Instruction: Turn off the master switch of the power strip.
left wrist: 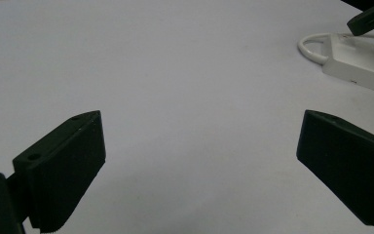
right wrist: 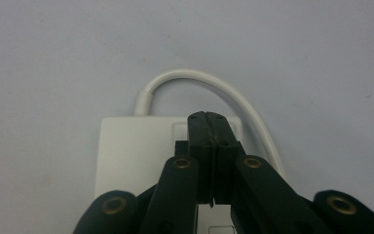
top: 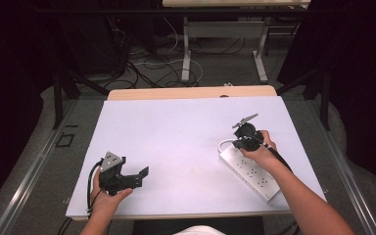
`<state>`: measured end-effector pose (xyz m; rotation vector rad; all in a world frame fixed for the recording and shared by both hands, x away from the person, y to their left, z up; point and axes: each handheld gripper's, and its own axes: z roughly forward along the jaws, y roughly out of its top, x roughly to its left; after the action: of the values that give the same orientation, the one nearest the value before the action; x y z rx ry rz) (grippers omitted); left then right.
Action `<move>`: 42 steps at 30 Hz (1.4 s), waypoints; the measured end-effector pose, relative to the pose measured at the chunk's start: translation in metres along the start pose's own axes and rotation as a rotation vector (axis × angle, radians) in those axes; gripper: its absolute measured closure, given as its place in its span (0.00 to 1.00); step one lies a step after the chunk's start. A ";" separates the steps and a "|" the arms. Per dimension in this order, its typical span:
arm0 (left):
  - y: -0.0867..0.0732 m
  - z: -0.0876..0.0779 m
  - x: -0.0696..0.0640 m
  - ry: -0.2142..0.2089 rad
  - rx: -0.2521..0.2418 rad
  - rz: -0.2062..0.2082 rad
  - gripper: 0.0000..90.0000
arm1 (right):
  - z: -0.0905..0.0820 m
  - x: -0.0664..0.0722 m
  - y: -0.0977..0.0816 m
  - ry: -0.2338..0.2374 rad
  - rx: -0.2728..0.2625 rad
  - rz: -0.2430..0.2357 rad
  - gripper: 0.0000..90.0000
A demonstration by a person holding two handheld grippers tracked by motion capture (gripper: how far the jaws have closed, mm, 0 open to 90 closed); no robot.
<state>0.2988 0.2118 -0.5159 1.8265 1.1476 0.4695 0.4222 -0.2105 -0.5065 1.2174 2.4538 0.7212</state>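
Note:
A white power strip (top: 250,172) lies at the right of the table, running toward the front right corner. Its white cord (right wrist: 199,78) loops out of the far end. My right gripper (top: 238,143) points down over that far end. In the right gripper view its jaws are pressed together with nothing between them, and the right gripper (right wrist: 208,119) has its tips just above the power strip (right wrist: 136,146); whether they touch it I cannot tell. My left gripper (top: 139,177) stands open near the front left, with only bare table between its jaws in the left gripper view (left wrist: 199,141).
The white table top (top: 186,127) has a wooden strip along its far edge. Behind it stand desk legs and loose cables on the floor. The left gripper view shows the power strip (left wrist: 360,68) far off at the upper right.

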 end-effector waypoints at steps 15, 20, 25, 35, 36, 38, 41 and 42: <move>0.000 0.000 0.000 0.000 0.008 -0.011 0.04 | 0.010 -0.003 0.000 -0.004 0.027 0.013 1.00; 0.000 0.000 0.000 0.001 0.009 -0.012 0.04 | 0.012 -0.003 0.000 -0.011 0.021 0.000 1.00; 0.000 0.000 0.000 0.000 0.012 -0.014 0.04 | 0.013 0.001 -0.001 -0.023 0.016 -0.023 1.00; 0.000 -0.001 0.001 0.006 0.006 -0.020 0.04 | 0.010 0.001 0.000 -0.025 0.008 0.028 1.00; 0.000 -0.001 0.002 0.007 0.007 -0.019 0.04 | 0.010 -0.001 -0.001 -0.018 0.005 0.015 1.00; 0.001 -0.001 0.002 0.006 0.011 -0.019 0.04 | 0.009 0.000 -0.001 -0.017 0.003 0.017 1.00; 0.001 -0.001 0.002 0.007 0.011 -0.021 0.04 | 0.009 0.001 -0.001 -0.009 -0.004 0.020 0.97; 0.001 0.000 0.002 0.007 0.012 -0.022 0.04 | 0.009 0.001 0.000 -0.006 -0.010 0.020 0.96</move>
<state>0.2999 0.2136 -0.5156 1.8223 1.1757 0.4574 0.4255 -0.2074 -0.5139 1.2397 2.4337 0.7341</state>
